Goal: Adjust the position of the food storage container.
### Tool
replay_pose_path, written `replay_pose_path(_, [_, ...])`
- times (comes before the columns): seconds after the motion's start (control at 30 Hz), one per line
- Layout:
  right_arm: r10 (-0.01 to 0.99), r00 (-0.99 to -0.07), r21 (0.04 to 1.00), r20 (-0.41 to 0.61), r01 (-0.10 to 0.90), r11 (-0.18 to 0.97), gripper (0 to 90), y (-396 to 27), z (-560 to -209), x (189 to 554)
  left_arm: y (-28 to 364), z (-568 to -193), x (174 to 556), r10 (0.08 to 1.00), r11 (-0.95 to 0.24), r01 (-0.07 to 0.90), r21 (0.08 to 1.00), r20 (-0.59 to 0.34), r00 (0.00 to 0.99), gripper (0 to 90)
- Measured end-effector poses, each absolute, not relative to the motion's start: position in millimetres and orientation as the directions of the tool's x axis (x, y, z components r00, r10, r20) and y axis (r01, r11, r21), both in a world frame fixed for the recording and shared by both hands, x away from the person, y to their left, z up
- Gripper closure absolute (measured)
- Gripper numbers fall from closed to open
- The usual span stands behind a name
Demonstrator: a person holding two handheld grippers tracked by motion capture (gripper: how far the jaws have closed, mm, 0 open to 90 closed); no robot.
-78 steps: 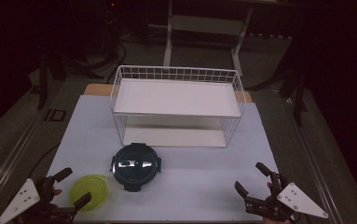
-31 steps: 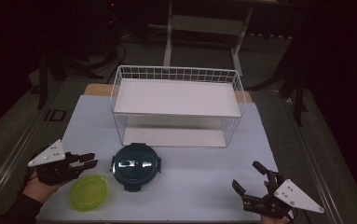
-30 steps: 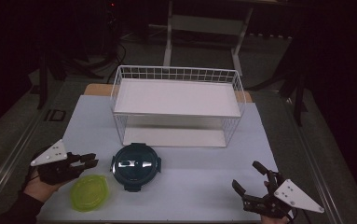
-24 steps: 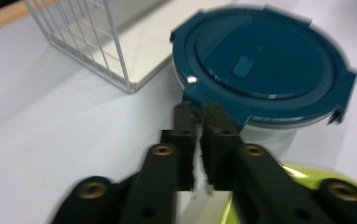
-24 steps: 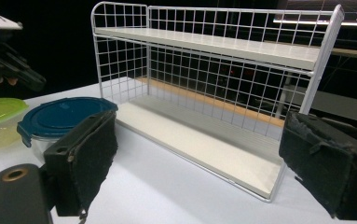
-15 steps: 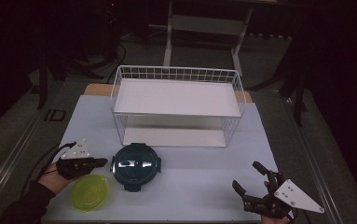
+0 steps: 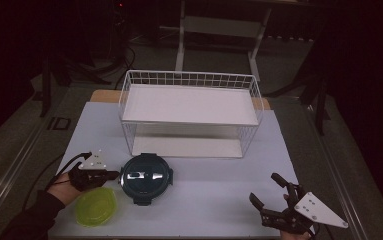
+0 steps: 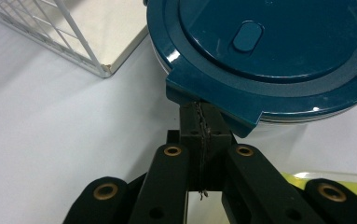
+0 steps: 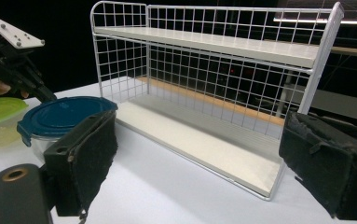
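Left gripper [image 7: 110, 175] pressed together, tips under the teal-lidded container's [image 7: 146, 177] latch tab [image 8: 213, 109].
Rigid, slick, looks light; I'd grab the rim. Right gripper [image 7: 270, 197] spread wide, idle.

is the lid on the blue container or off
On. The dark blue lid sits flat over the clear container, its rim covering the edge all round.

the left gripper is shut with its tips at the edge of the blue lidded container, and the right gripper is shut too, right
Not quite. The left gripper is shut, its tips at the edge of the blue lidded container, but the right gripper is open: the right gripper view shows its two pads standing wide apart with nothing between them.
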State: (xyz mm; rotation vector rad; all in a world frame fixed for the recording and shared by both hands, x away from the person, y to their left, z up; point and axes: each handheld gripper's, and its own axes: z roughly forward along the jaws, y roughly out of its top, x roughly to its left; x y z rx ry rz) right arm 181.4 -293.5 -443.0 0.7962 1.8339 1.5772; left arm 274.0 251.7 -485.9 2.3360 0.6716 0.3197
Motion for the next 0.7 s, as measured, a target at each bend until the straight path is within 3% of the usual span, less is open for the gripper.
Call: replay_pose_path(0.7, [0.755, -0.654, 0.99, -0.046, 0.071, 0.121, 10.9, -292.7, -443.2, 182.1, 200.5, -479.4, 284.9, 0.469, -0.698, 0.34, 0.631, 0.043, 0.882, 88.6])
